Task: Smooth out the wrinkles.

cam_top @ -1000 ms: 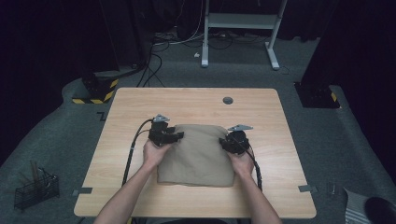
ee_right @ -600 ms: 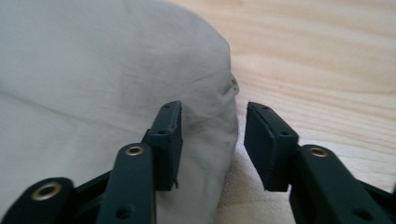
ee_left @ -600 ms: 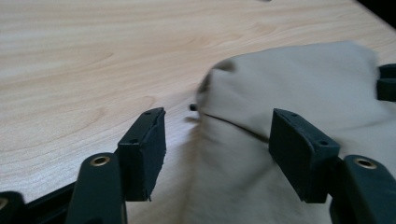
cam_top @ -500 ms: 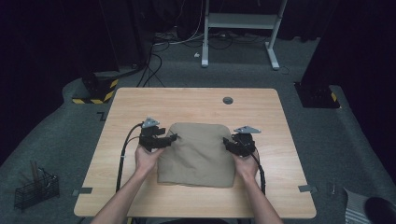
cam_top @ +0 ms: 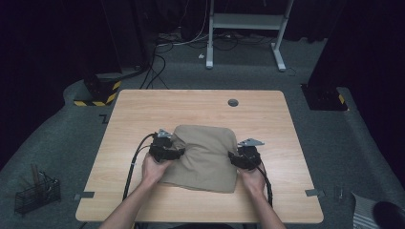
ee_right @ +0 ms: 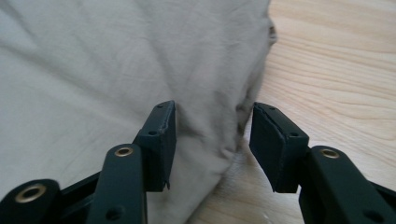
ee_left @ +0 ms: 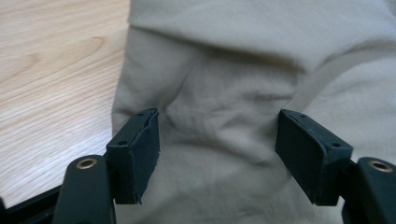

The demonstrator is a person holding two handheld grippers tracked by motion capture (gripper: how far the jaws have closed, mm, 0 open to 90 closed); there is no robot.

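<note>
Folded beige cloth (cam_top: 206, 156) lying flat on the near half of the wooden table (cam_top: 143, 109), well this side of the round grey grommet (cam_top: 233, 102). At the cloth's left edge, left gripper (ee_left: 217, 140): jaws just opening, now wide, rumpled fabric below, nothing pinched. At the cloth's right edge, right gripper (ee_right: 212, 140): jaws just opening, about half apart, fabric fold between, not pressed.
</note>
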